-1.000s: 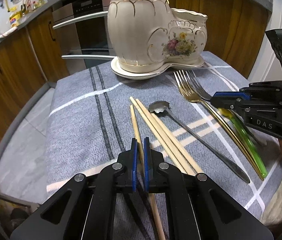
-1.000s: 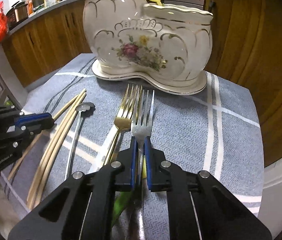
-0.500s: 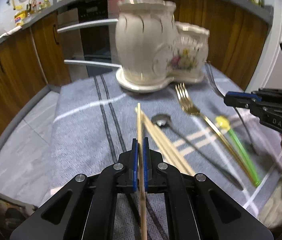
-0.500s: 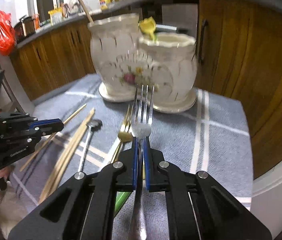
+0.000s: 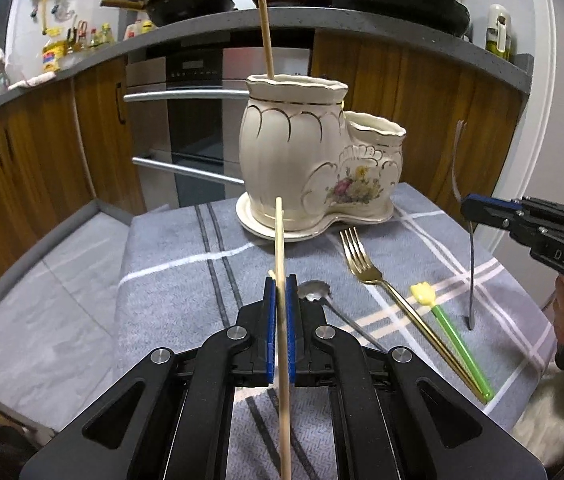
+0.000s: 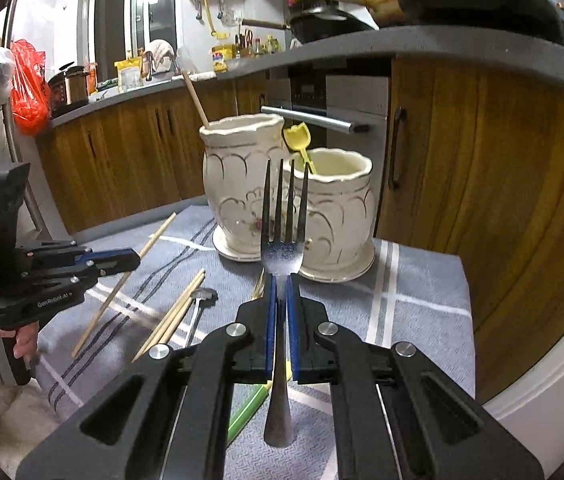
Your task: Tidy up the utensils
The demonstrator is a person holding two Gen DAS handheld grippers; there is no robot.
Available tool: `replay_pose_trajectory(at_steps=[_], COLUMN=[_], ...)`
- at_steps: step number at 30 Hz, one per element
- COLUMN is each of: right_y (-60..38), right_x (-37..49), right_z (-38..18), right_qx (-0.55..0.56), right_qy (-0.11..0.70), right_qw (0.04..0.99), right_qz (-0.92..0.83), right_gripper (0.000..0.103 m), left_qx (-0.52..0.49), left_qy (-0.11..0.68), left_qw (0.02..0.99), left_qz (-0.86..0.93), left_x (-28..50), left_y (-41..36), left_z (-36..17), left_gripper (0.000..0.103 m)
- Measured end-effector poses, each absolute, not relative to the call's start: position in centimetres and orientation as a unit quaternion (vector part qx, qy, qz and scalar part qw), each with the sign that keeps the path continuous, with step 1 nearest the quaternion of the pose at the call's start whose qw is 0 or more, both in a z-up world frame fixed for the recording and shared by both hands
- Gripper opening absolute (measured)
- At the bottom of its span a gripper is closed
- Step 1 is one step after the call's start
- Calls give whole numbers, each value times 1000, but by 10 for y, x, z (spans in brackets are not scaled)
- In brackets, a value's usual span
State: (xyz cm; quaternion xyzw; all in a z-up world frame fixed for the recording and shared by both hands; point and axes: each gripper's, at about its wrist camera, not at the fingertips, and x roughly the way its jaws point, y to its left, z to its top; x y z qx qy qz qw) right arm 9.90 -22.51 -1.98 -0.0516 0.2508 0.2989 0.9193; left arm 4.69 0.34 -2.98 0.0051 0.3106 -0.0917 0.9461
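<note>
My left gripper point(image 5: 280, 280) is shut on a wooden chopstick point(image 5: 279, 240), lifted and pointing at the cream ceramic holder point(image 5: 306, 160). One chopstick point(image 5: 265, 36) stands in the holder's tall part. My right gripper point(image 6: 280, 280) is shut on a silver fork point(image 6: 284, 216), tines up, in front of the holder point(image 6: 241, 184). A yellow-headed utensil point(image 6: 298, 140) stands in its short part point(image 6: 334, 208). On the cloth lie a gold fork point(image 5: 366, 268), a grey spoon point(image 5: 314, 292), a green-handled yellow utensil point(image 5: 450, 332) and loose chopsticks point(image 6: 173, 312).
A grey striped cloth point(image 5: 169, 288) covers the small table; its edges drop off left and right. Wooden cabinets point(image 5: 21, 168) and an oven point(image 5: 197, 128) stand behind. The right gripper shows in the left wrist view point(image 5: 482, 206); the left gripper shows in the right wrist view point(image 6: 121, 258).
Both grippers have lifted off the cloth: the left has raised the chopstick, the right has raised the silver fork. Both have pulled back from the holder.
</note>
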Motion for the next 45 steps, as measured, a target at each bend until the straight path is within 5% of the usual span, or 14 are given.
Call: replay_pose_trajectory(at_steps=[14, 33, 37, 45], right_y=[-229, -281, -274, -237], right_x=[81, 157, 169, 180], right_z=[-3, -48, -66, -85], right_qx=[-54, 40, 46, -40], right_qy=[200, 352, 397, 416], right_qw=[932, 916, 897, 897], right_qz=[296, 187, 188, 145], right_gripper=[0, 1, 27, 29], left_qx=[7, 10, 10, 6], left_qy=[312, 325, 326, 326], left_qw=[945, 940, 940, 939], left_qz=[-93, -100, -104, -106], left_x=[45, 47, 47, 47], left_y=[3, 0, -1, 0], left_z=[-30, -34, -34, -33], left_gripper=[5, 5, 5, 5])
